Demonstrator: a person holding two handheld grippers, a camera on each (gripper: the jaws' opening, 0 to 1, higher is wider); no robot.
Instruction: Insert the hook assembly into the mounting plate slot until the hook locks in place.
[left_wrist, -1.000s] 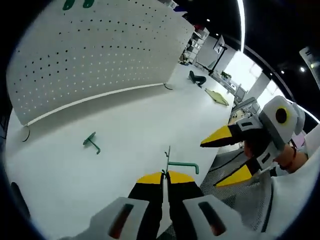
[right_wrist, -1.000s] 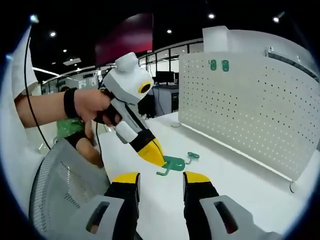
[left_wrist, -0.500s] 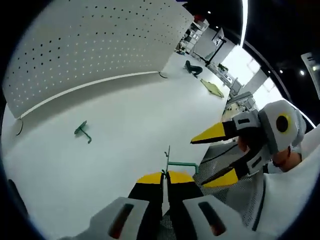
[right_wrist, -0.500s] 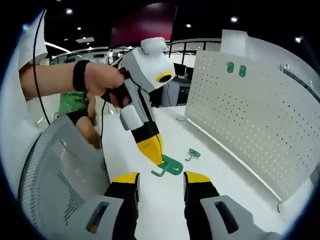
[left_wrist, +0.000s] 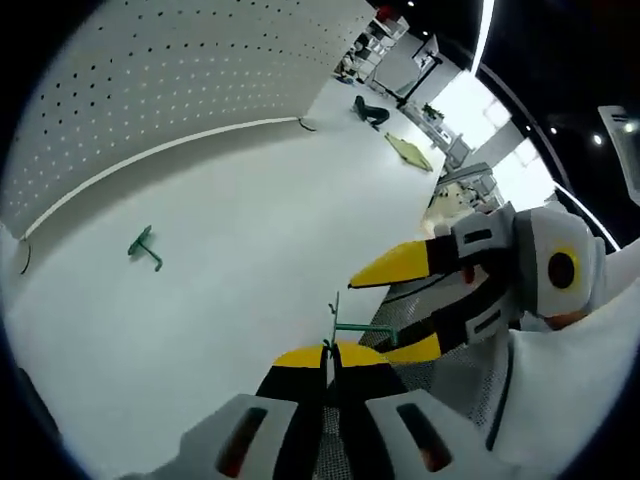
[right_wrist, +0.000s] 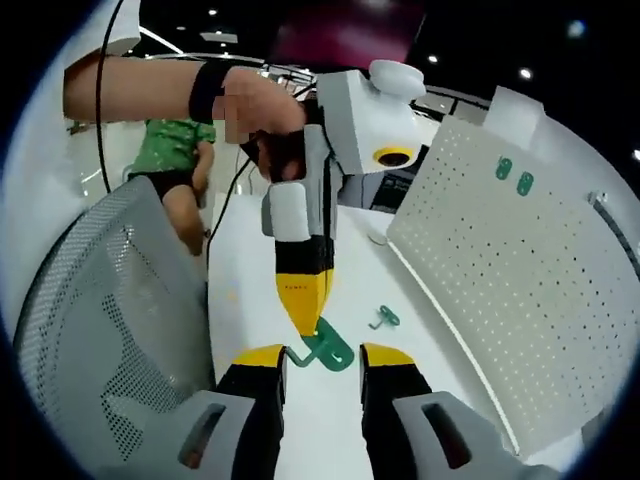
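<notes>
You hold the green hook assembly (left_wrist: 352, 329) pinched between the closed yellow tips of your left gripper (left_wrist: 331, 352), above the white table (left_wrist: 230, 230); its thin plate stands edge-on and its rod sticks out to the side. In the right gripper view the same hook assembly (right_wrist: 327, 347) hangs from the tip of your left gripper (right_wrist: 303, 318), just ahead of your right gripper (right_wrist: 322, 354), whose jaws stand apart with nothing between them. A second green hook (left_wrist: 144, 246) lies on the table near the white pegboard (left_wrist: 170, 70), well apart from the held one. Two green pieces (right_wrist: 514, 175) sit high on the pegboard. A grey mesh chair (right_wrist: 100, 300) stands beside the table.
</notes>
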